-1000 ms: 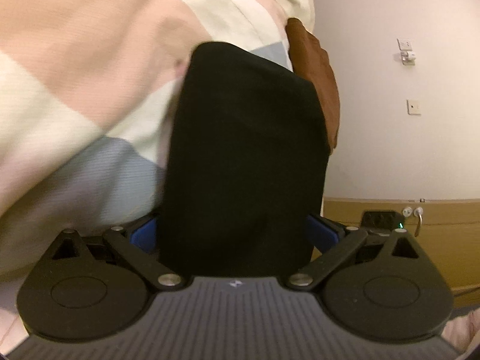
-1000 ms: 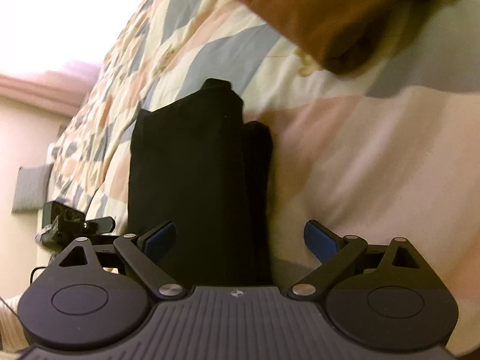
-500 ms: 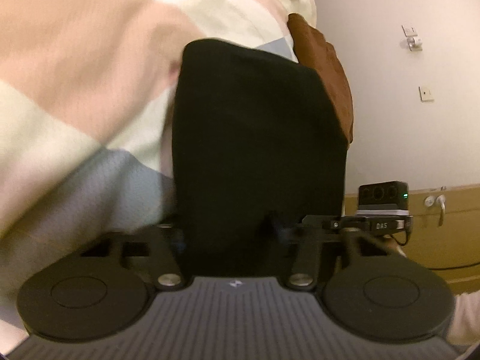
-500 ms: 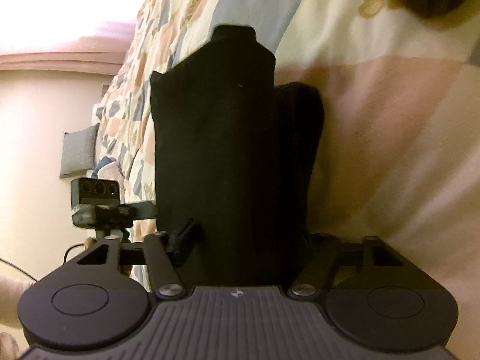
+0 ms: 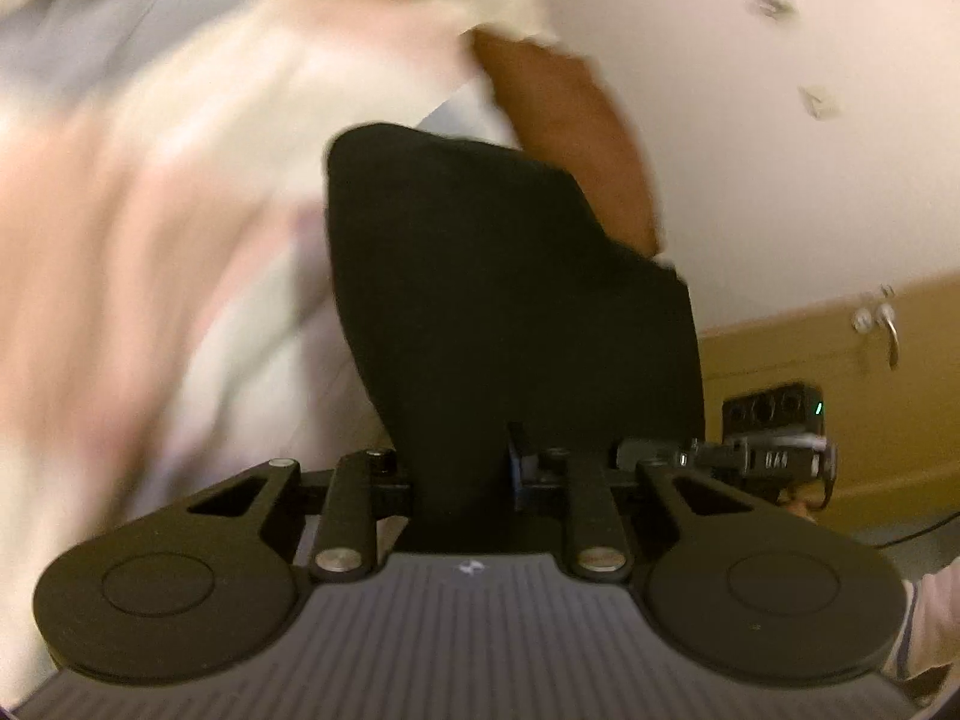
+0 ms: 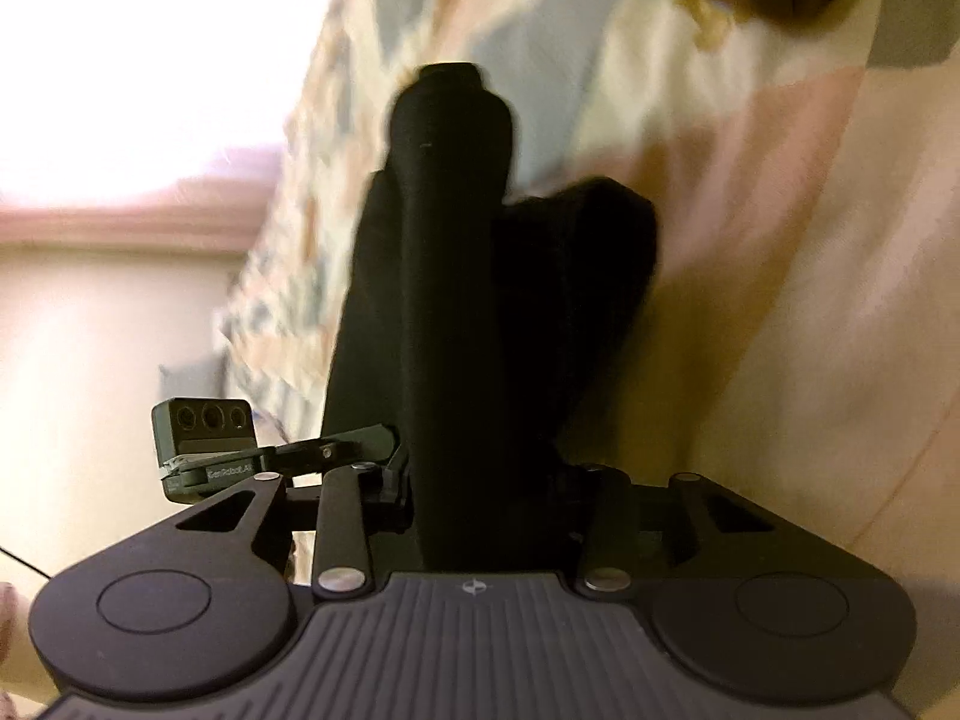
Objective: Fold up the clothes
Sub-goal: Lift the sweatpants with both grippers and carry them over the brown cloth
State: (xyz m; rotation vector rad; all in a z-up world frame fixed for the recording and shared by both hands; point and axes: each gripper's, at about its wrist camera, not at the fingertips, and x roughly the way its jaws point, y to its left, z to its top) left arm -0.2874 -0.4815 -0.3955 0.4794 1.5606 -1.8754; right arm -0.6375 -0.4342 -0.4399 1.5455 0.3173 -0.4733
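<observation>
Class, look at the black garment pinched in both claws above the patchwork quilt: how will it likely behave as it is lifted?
The black garment is probably floppy: it bunches and narrows where the left claw is closing on it. It likely sags between grips, since a fold hangs beside the right claw, also closing. It seems light, pinched by edges alone.

Support surface is a bed with a patchwork quilt [image 5: 198,192], blocks of cream, pale pink and grey-blue. Heavy motion blur in the left wrist view; pattern reads clearer in the right wrist view [image 6: 750,192]. Two items on the quilt: a black garment [image 5: 510,300], folded into a long narrow stack that runs away from the cameras, near end bunched and raised; in the right wrist view [image 6: 456,312] a second dark fold sits just beside its right edge. A brown cushion [image 5: 576,144] lies past the garment's far end; touching or apart, can't tell.
</observation>
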